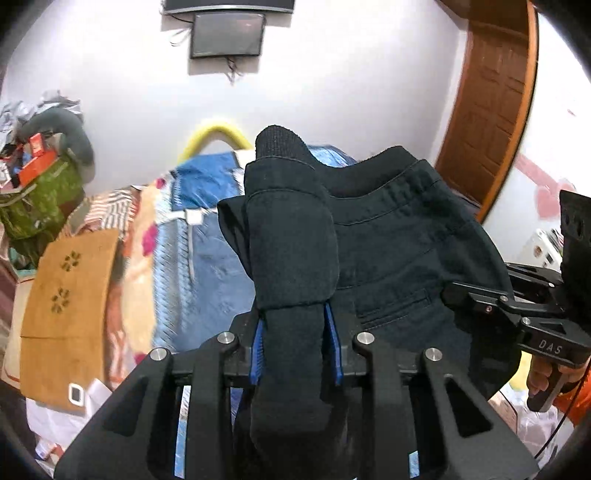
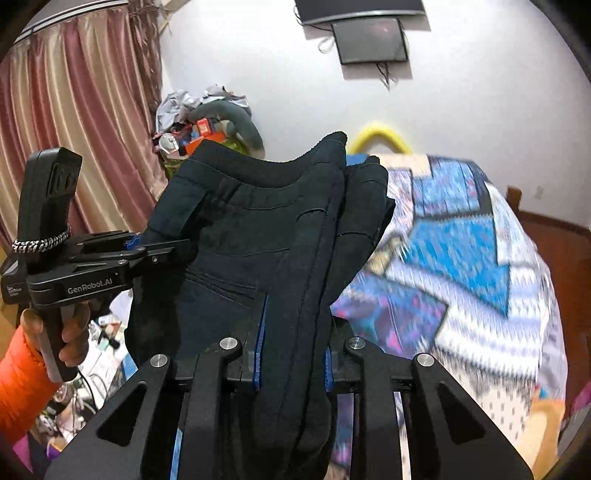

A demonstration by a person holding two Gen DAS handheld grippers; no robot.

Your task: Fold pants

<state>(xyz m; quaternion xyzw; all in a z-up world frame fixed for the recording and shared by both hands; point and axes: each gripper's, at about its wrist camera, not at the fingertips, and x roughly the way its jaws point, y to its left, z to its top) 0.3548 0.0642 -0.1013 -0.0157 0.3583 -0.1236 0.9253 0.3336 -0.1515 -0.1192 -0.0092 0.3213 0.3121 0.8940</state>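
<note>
Dark navy pants [image 1: 388,236] hang in the air between both grippers, waistband end up, a back pocket showing. My left gripper [image 1: 295,347] is shut on a bunched fold of the pants, its blue pads [image 1: 258,350] pressing the cloth. My right gripper [image 2: 293,354] is shut on the other side of the pants [image 2: 251,229], with thick layers between its blue pads [image 2: 261,343]. Each gripper shows in the other's view: the right one [image 1: 458,291] at the pants' right edge, the left one [image 2: 177,251] at their left edge, both held by hands with orange sleeves.
Below lies a bed with a blue patterned blanket [image 2: 461,258] and an orange-brown cloth [image 1: 70,295]. A pile of bags and clutter [image 1: 40,181] sits at the far left by a pink curtain [image 2: 74,129]. A wooden door [image 1: 491,110] stands at right, a dark screen [image 1: 227,33] on the wall.
</note>
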